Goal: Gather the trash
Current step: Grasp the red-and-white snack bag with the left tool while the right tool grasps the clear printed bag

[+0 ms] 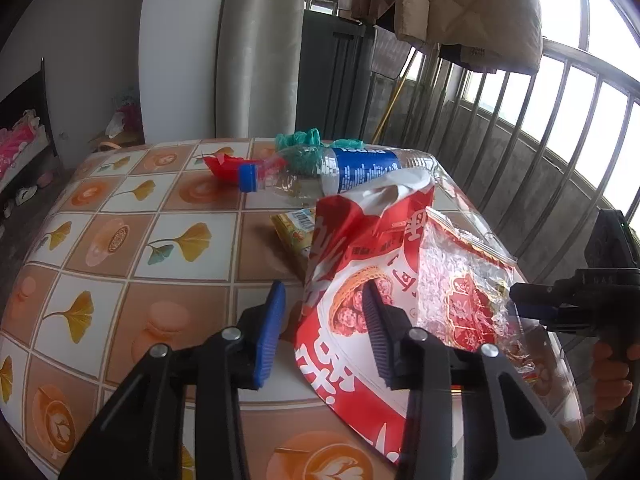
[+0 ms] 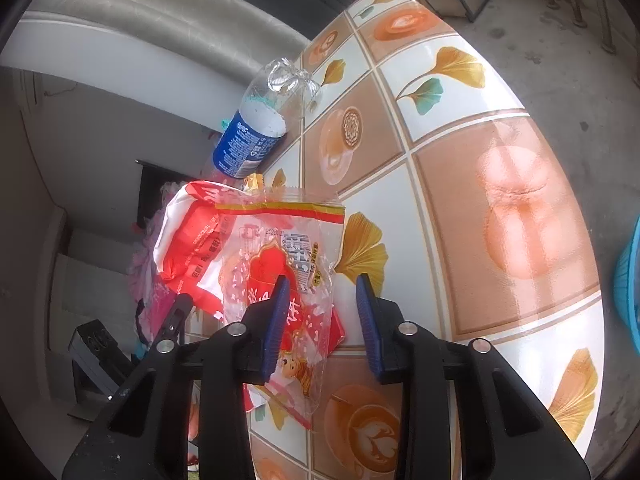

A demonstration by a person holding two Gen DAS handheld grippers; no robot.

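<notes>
A crumpled red and white snack bag (image 1: 360,264) lies on the patterned table (image 1: 120,240). Its left edge sits between the fingers of my left gripper (image 1: 324,320), which stands open with a gap beside the left pad. A clear wrapper with a red heart print (image 2: 280,248) rests on that bag. My right gripper (image 2: 324,320) is open around the wrapper's right edge, its right pad clear of the film. In the left wrist view the right gripper (image 1: 520,300) reaches in from the right, held by a hand. An empty bottle (image 1: 340,172) with a blue label lies behind.
A yellow packet (image 1: 298,232), a red scrap (image 1: 224,166) and a green plastic bag (image 1: 304,140) lie near the bottle. A metal railing (image 1: 560,140) runs along the table's right side. A blue basin (image 2: 630,280) stands on the floor past the table edge.
</notes>
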